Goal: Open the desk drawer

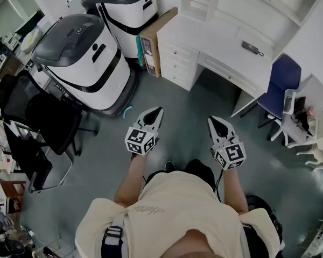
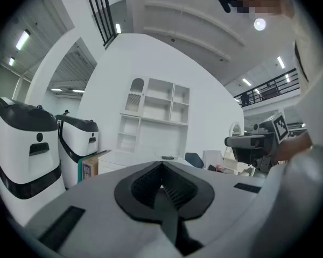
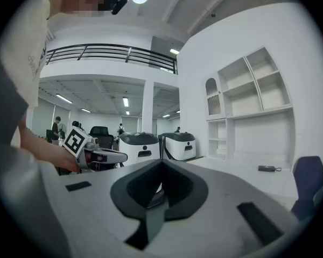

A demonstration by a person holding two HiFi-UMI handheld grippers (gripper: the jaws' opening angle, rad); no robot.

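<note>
Standing well apart from the smooth white desk [image 1: 220, 42], whose stacked flat-fronted drawers [image 1: 176, 59] sit flush and closed, the person holds the left gripper [image 1: 156, 112] and right gripper [image 1: 215, 121] above grey floor [image 1: 183, 104], each one's ribbed black jaws pressed tip to tip on nothing.

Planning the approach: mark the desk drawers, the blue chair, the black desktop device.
desk drawers [image 1: 175, 63]: head view, middle drawer front.
blue chair [image 1: 285, 73]: head view, its blue upholstery.
black device [image 1: 251, 47]: head view, its body.
</note>
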